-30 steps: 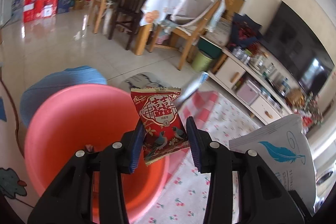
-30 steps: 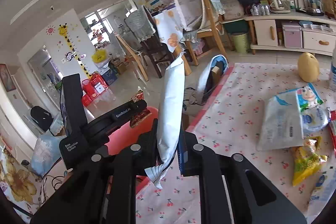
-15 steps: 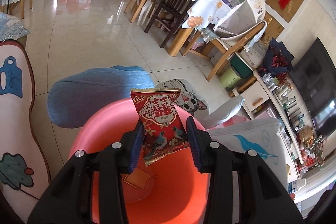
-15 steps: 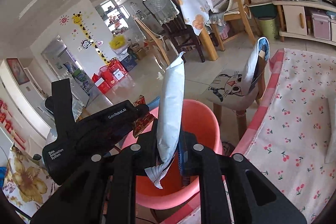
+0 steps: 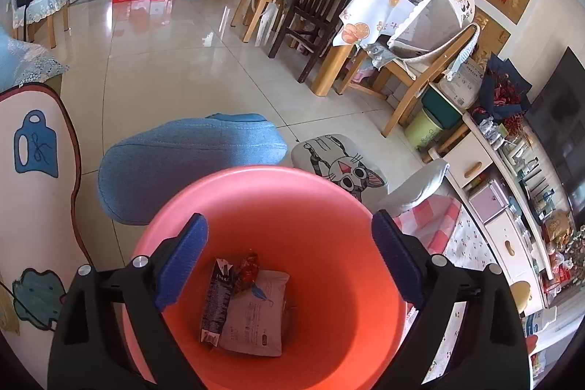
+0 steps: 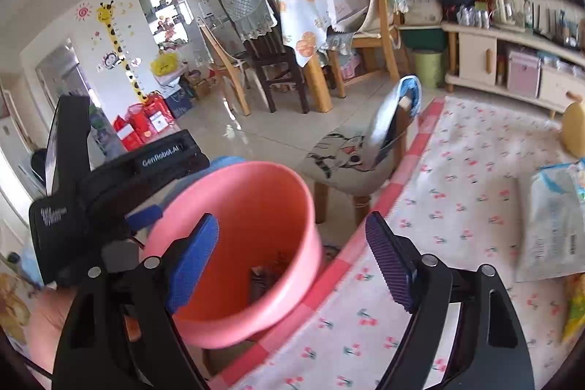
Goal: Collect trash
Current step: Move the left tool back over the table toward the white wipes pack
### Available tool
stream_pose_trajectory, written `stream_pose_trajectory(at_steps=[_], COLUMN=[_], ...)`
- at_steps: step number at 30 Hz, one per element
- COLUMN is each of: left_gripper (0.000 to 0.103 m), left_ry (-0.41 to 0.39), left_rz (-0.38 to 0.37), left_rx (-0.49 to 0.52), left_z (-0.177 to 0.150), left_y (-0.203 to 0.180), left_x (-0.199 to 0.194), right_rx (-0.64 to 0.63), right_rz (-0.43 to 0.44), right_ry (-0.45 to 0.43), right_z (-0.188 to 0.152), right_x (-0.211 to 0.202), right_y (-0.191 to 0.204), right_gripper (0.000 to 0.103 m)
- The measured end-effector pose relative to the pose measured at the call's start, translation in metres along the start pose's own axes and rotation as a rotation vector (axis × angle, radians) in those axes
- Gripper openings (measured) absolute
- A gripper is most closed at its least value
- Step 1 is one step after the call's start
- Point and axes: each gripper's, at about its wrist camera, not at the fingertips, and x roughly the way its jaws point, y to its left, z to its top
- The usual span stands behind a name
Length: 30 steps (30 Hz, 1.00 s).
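Left wrist: my left claw point(image 5: 289, 262) gapes over pink bucket point(image 5: 256, 185), wrappers point(image 5: 245, 306) below; tiled floor point(image 5: 164, 68) ahead. Right claw point(image 6: 292, 262) gapes too, cherry-print tablecloth point(image 6: 457, 178) rightward.

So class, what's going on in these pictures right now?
A person is collecting trash with two handheld tools. Both the left tool and right tool hang open and empty over a pink bucket. A white packet, a dark wrapper and a red wrapper lie at its bottom.
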Motion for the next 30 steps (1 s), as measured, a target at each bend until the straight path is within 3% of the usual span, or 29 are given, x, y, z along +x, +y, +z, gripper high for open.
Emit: stream_pose_trajectory(at_steps=[2, 7, 13, 23, 30], left_gripper=[0.093, 0.093, 0.093, 0.093, 0.094], left_ry=[0.016, 0.042, 0.069, 0.079, 0.121], left_rz=[-0.014, -0.038, -0.096, -0.274, -0.336], left_rx=[0.01, 0.048, 0.089, 0.223, 0.287], left_z=[-0.003, -0.01, -0.022, -0.05, -0.071], left_y=[-0.004, -0.016, -0.031, -0.07, -0.094], left_x=[0.001, 0.003, 0.003, -0.003, -0.004], right_rx=[-0.036, -0.1, -0.094, -0.079, -0.077], right_rz=[-0.045, -0.117, -0.153, -0.2, -0.239], right_ry=[-0.002, 0.002, 0.001, 0.005, -0.015], right_z=[-0.004, -0.015, -0.027, -0.045, -0.056], right_x=[-0.005, -0.019, -0.037, -0.066, -0.089], right_y=[-0.004, -0.012, -0.031, -0.061, -0.076], right_gripper=[0.09, 0.09, 0.091, 0.092, 0.093])
